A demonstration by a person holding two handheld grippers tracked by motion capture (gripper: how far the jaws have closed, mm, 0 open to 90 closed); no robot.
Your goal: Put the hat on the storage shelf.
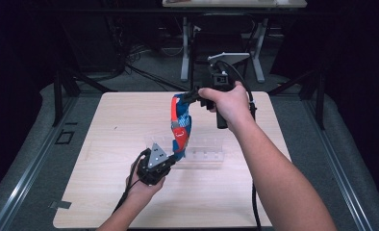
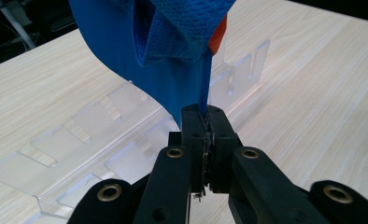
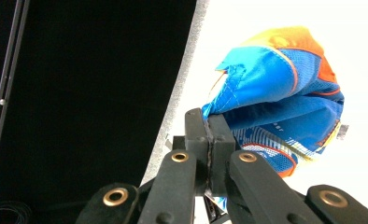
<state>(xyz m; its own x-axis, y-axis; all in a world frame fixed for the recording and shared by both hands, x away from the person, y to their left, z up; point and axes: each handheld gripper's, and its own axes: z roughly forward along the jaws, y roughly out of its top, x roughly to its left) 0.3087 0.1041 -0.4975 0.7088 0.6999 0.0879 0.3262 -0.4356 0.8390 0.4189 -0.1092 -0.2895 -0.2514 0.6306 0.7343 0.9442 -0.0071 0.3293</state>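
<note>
The desk (image 1: 106, 144) lies under me with a clear plastic rack (image 1: 204, 149) near its middle. Above the rack I hold a blue and orange garment (image 1: 179, 126) stretched between my hands, its long axis running from near to far. My right gripper (image 1: 193, 95) pinches its far, upper end, jaws pressed together; my left gripper (image 1: 164, 161) pinches the lower end, nearer me.

Blue-orange mesh garment (image 1: 179, 124), bunched, hanging stretched above table.
</note>
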